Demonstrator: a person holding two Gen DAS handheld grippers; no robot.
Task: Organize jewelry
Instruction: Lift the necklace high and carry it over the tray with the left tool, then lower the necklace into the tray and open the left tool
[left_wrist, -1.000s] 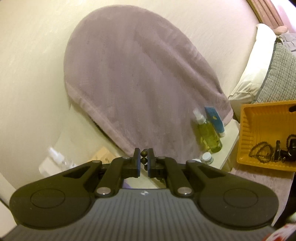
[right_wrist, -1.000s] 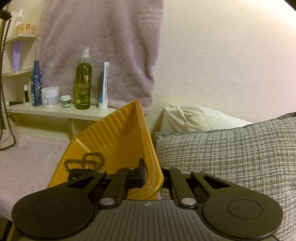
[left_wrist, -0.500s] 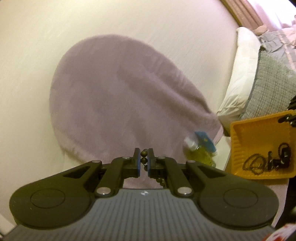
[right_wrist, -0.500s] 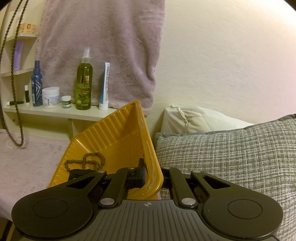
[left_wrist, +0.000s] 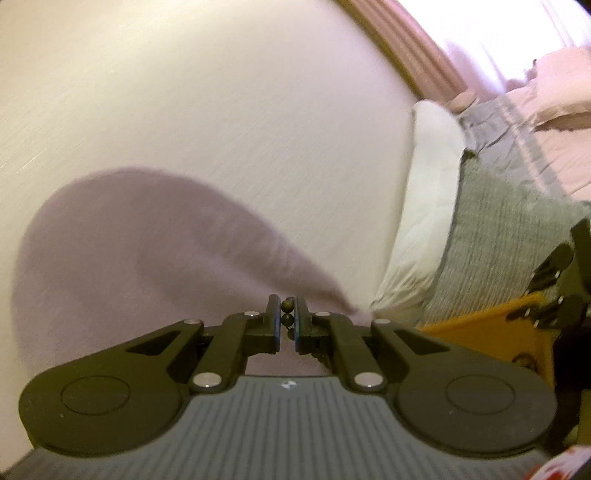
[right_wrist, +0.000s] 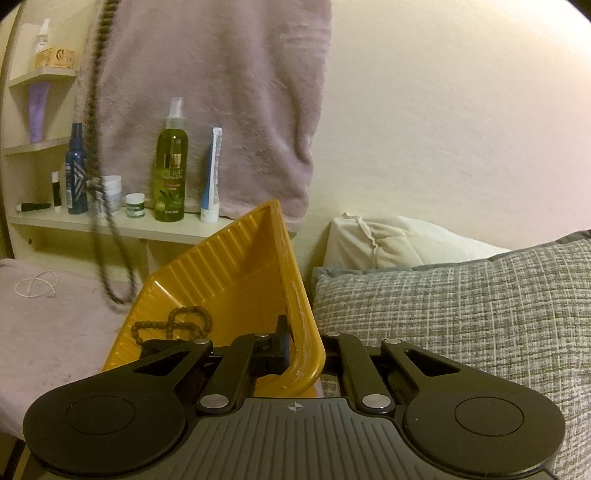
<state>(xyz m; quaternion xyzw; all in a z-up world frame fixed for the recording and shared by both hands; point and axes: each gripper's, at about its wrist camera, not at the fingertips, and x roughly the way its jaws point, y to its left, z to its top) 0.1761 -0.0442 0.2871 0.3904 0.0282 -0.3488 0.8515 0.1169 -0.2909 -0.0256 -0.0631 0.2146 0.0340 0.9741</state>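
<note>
1. The left gripper (left_wrist: 287, 322) is clamped on a string of dark beads (left_wrist: 287, 312), two of them showing between its pads; in the right wrist view the long dark beaded necklace (right_wrist: 96, 122) hangs blurred at the far left, its loop dangling near the tray's left edge.
2. The right gripper (right_wrist: 304, 349) is closed on the near right rim of the yellow tray (right_wrist: 236, 266), tilting it up beside a grey pillow (right_wrist: 461, 314).
3. One brown bead strand (right_wrist: 173, 325) already lies inside the tray.
4. A thin pale chain (right_wrist: 37, 286) waits on the pink bedspread (right_wrist: 55, 332) at far left, apparently still to be collected.
5. Judged from this, the job is roughly midway: one piece stored, one in transit, one left.
</note>
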